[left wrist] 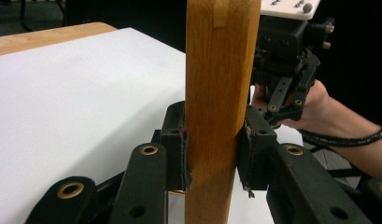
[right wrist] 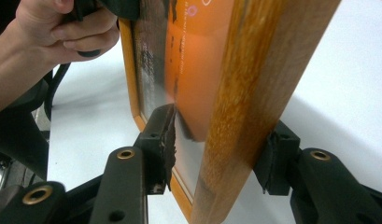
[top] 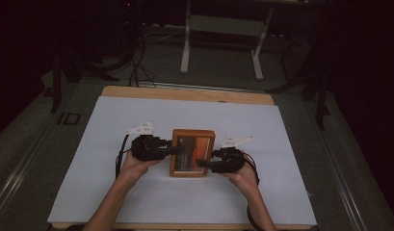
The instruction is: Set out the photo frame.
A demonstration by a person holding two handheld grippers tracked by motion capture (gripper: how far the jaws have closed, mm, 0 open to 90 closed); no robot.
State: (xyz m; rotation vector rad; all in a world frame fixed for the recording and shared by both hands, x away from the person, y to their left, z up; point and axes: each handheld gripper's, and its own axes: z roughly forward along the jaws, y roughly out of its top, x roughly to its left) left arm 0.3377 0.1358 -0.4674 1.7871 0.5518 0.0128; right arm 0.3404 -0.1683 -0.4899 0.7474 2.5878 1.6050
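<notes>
- Two claws grip one wooden picture frame [top: 192, 153] above the white bench [top: 108, 192].
- Left claw [top: 177, 149] clamped on its left edge.
- Right claw [top: 203, 163] clamped on its right edge.

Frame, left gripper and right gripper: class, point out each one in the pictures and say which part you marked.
Frame [top: 191, 134]: high view, its wooden top rail.
Left gripper [left wrist: 212, 149]: left gripper view, midway between its jaws, clamped on the wood.
Right gripper [right wrist: 221, 149]: right gripper view, midway between its jaws.
</notes>
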